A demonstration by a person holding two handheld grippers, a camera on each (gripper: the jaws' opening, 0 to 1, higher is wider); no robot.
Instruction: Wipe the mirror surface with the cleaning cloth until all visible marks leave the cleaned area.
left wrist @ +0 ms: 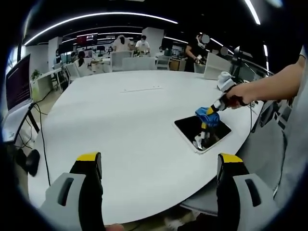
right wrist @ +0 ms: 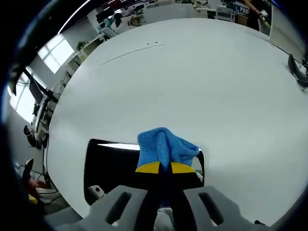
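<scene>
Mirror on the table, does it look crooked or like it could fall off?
The mirror lies flat near the white table edge, turned at an angle to it, not hanging over. The right gripper presses the blue cloth on it. Nothing looks spilled or broken.

We see bright, even indoor light from long ceiling light strips [left wrist: 96,19], which bow into arcs in the left gripper view. Daylight also enters through windows [right wrist: 55,50] in the right gripper view, blown out to white. The white table [left wrist: 130,125] reads flat and slightly overexposed, with soft shadows only. The mirror [right wrist: 110,163] looks nearly black, with one thin bright reflected streak along its far edge. We note strong fisheye bending toward the edges in both views. Distant desks and people are soft and low in detail. The blue cleaning cloth [right wrist: 166,147] is reasonably sharp.
</scene>
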